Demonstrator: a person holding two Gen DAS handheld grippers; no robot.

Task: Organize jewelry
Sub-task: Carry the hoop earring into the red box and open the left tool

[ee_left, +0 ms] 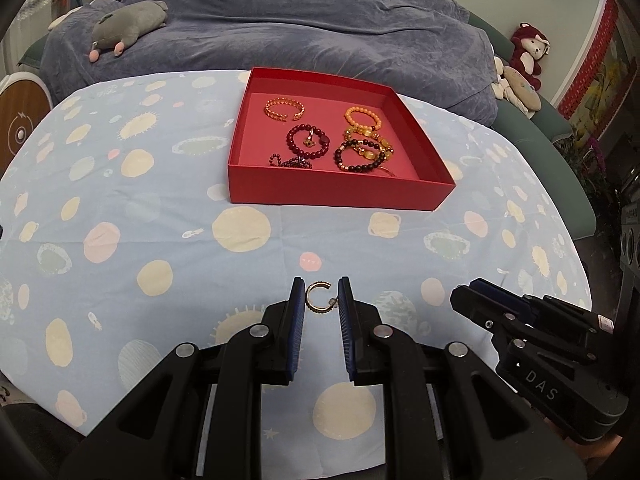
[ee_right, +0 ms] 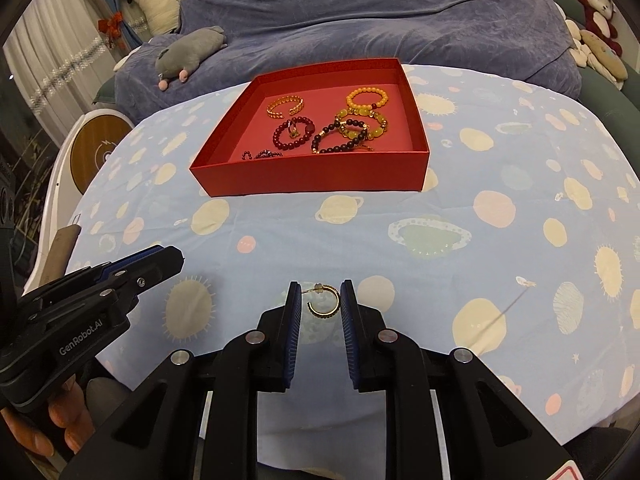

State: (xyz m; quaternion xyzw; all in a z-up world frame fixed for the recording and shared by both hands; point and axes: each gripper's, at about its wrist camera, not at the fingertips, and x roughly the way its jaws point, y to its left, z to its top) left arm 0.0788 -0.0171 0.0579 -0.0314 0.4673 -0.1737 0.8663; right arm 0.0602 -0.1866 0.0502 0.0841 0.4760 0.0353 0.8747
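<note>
A gold hoop earring (ee_left: 318,299) lies on the blue patterned cloth between the open fingers of my left gripper (ee_left: 321,294); its right end touches or nearly touches the right pad. A second gold hoop earring (ee_right: 324,301) lies between the open fingers of my right gripper (ee_right: 320,294). A red box (ee_left: 336,196) stands farther back on the cloth and holds several bead bracelets and a gold bangle (ee_left: 285,109). It also shows in the right wrist view (ee_right: 312,178). Each gripper shows in the other's view: the right one (ee_left: 468,294) and the left one (ee_right: 170,260).
The table's cloth (ee_left: 160,208) has planet prints and drops off at the near and side edges. A sofa under a grey-blue blanket (ee_left: 280,20) sits behind the table with a grey plush toy (ee_left: 128,24). More plush toys (ee_left: 524,64) lie at the right.
</note>
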